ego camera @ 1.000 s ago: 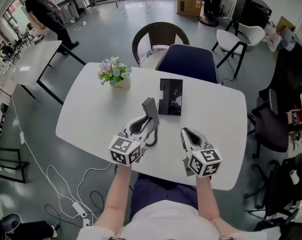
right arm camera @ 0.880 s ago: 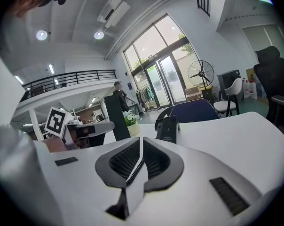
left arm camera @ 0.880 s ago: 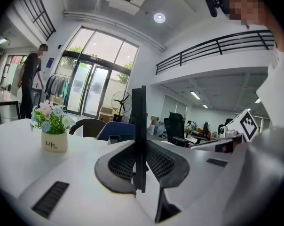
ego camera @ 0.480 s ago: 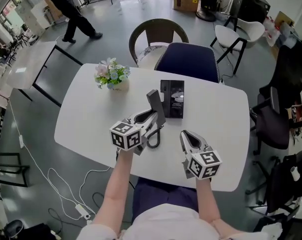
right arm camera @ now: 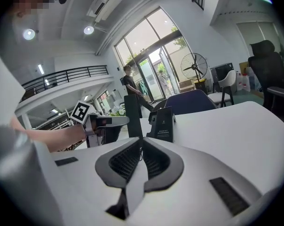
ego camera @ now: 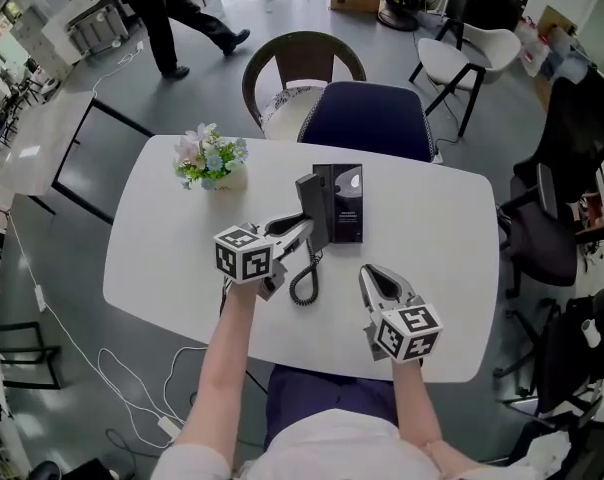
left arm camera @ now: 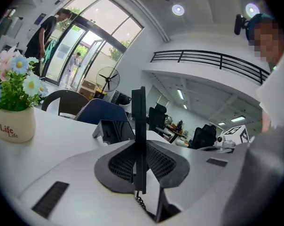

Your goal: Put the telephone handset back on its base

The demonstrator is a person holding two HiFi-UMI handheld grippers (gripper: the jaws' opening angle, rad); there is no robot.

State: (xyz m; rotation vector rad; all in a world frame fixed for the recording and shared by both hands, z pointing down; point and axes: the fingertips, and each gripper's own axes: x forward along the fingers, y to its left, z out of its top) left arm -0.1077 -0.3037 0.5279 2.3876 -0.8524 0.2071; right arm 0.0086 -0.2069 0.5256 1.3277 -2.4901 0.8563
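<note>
The black telephone base (ego camera: 345, 202) lies on the white table (ego camera: 162, 238), beyond both grippers. My left gripper (ego camera: 304, 232) is shut on the dark grey handset (ego camera: 313, 209) and holds it upright against the base's left edge. I cannot tell if handset and base touch. In the left gripper view the handset (left arm camera: 138, 121) stands edge-on between the pads, with the base (left arm camera: 114, 131) behind it. The coiled cord (ego camera: 303, 280) hangs from the handset onto the table. My right gripper (ego camera: 368, 272) hovers nearer the front edge, right of the cord, shut and holding nothing (right arm camera: 141, 144).
A pot of flowers (ego camera: 210, 160) stands at the table's far left. A blue chair (ego camera: 372, 120) and a wicker chair (ego camera: 297, 68) are behind the table. A person (ego camera: 177, 8) walks across the floor beyond. Black office chairs (ego camera: 557, 218) stand to the right.
My left gripper has carried the handset away from me and to the right, up to the base's left side. The right gripper has hardly shifted. The person in the background has walked on.
</note>
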